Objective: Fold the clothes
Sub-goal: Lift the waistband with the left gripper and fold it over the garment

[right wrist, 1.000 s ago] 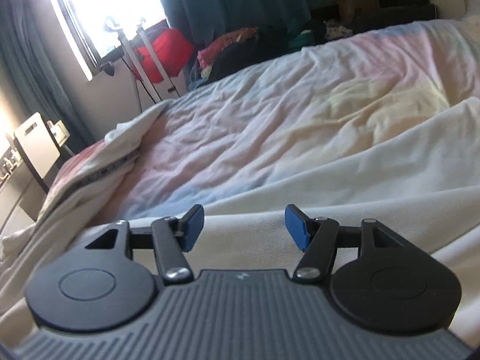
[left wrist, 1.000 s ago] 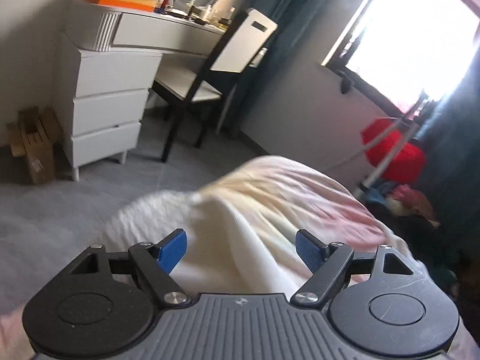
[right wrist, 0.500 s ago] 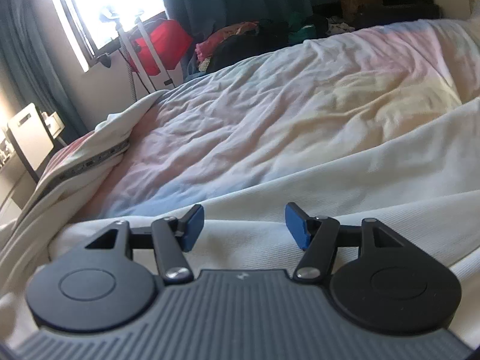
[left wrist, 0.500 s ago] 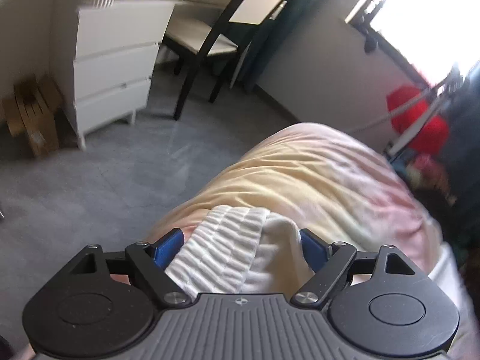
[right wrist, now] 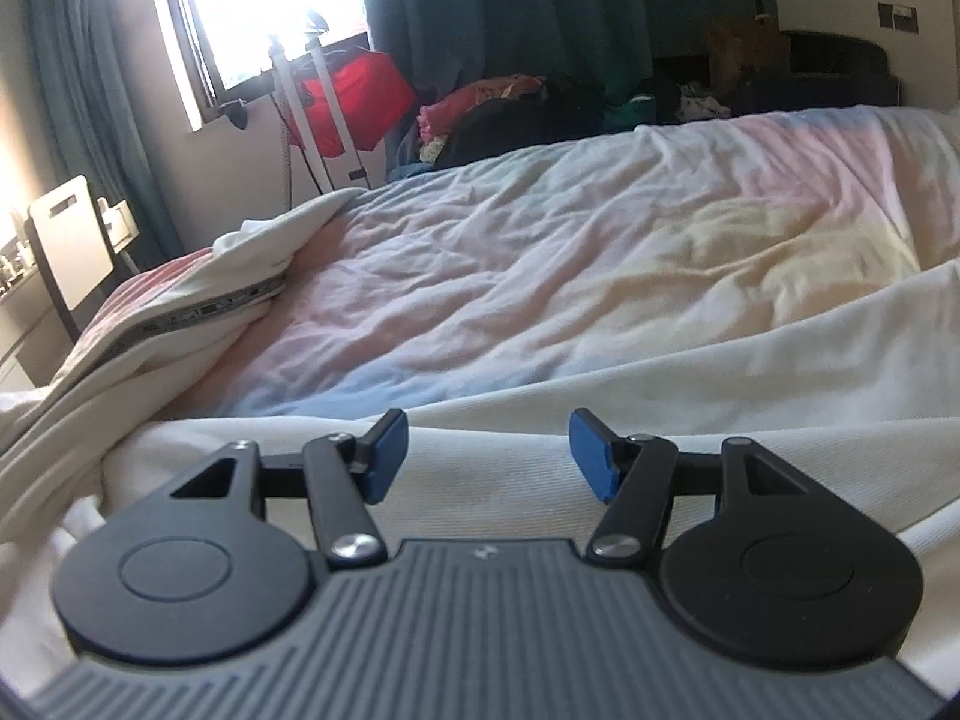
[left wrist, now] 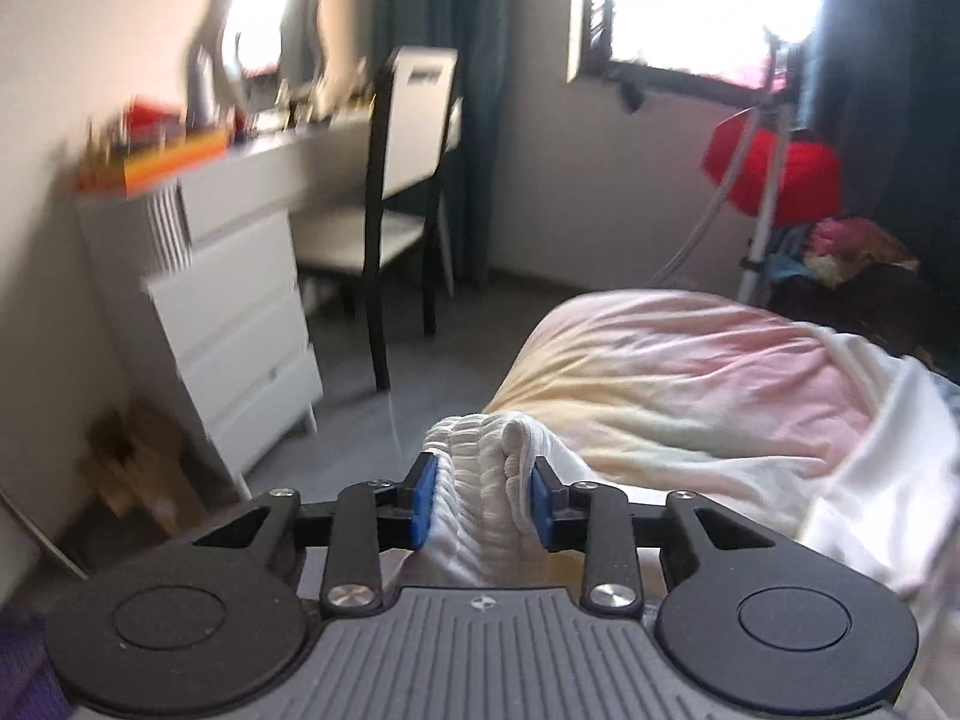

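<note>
Left wrist view: a white ribbed garment (left wrist: 480,480) is bunched between the blue pads (left wrist: 420,501) of the left gripper (left wrist: 480,501), whose jaws are closed tight on the gathered, elastic-looking edge. The cloth is lifted at the bed's (left wrist: 678,372) corner, and the rest of it trails back under the tool. Beyond it, the pastel duvet rounds off over a grey floor (left wrist: 354,420). A white drawer unit (left wrist: 234,324) stands to the left, with a dark-framed chair (left wrist: 408,180) at the desk and a red bag (left wrist: 774,168) beneath the bright window (left wrist: 708,0).

Right wrist view: the right gripper (right wrist: 486,456) hangs low over the same white garment (right wrist: 492,504), which lies spread across the near side of the bed (right wrist: 570,252). Its jaws stand wide apart and grip nothing; whether the pads touch the cloth cannot be told. Rumpled pink, yellow and blue duvet stretches behind, with a clothes heap (right wrist: 480,114) and green curtains (right wrist: 510,0) at the far wall.
</note>
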{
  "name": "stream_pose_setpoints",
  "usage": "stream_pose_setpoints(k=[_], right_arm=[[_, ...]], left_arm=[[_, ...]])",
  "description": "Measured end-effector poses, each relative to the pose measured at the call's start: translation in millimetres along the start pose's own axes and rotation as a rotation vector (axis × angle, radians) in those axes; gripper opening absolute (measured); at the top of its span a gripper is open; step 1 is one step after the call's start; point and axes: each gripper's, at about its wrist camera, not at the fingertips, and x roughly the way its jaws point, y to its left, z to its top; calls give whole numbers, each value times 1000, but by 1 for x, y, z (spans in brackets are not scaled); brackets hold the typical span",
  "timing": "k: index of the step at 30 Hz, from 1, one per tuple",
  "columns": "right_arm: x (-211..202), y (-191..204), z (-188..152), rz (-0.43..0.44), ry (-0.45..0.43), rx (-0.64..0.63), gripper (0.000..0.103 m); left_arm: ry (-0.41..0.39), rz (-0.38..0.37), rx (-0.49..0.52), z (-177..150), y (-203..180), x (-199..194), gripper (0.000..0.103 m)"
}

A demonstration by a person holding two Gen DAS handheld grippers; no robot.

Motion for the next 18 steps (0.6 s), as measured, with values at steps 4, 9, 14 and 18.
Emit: stream_pose_setpoints(k=[4,9,14,18], right_arm=[[-10,0,0,-5,-20,-6,63],[-25,4,-4,14,-26,-25,63],[-47,13,-8,57,-26,-45,63],[-59,20,-15,69,-18,-83,63]], left_arm=[[-60,-33,58,-5,-11,-68,31],[-67,-88,102,-36,-23,-140,31],[-33,-160,148,-75,-34,-200,31],[71,-261,154,-113,-30,-222,31]])
